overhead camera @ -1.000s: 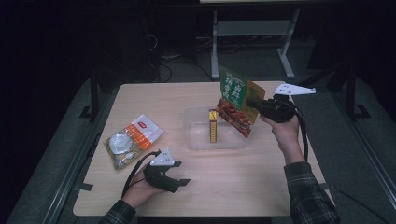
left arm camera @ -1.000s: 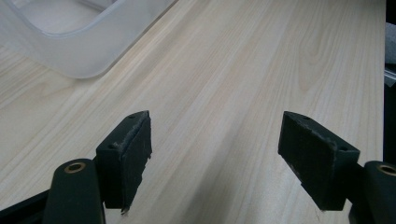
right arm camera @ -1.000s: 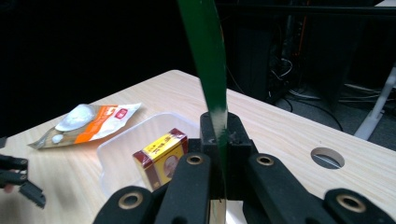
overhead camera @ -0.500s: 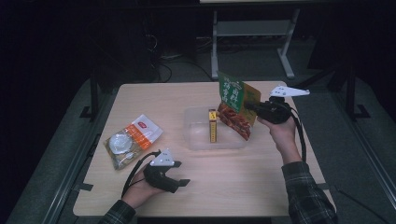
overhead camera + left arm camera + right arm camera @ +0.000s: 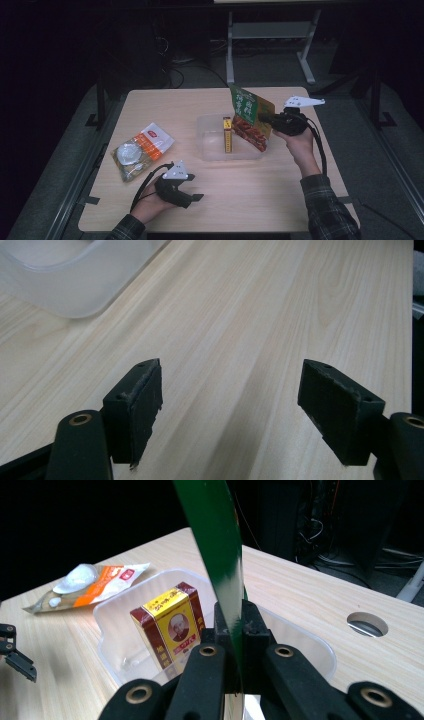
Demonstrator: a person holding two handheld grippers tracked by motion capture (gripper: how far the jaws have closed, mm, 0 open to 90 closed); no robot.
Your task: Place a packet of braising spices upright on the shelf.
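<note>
Green pouch up over the tub

My right gripper [image 5: 270, 120] pinches the green pouch [image 5: 251, 125] above the clear tub [image 5: 210, 150] holding the yellow box [image 5: 227, 136]; my left gripper [image 5: 192, 195] rests wide, empty, on the table [image 5: 250, 195]

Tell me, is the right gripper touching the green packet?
Touching: the right gripper view shows the right gripper with both jaws pressed flat against the green packet, no gap.

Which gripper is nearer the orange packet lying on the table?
Left. The left gripper rests on the table just right of the orange packet, apart from it. The right gripper is across the clear tub, gripping a green pouch.
</note>
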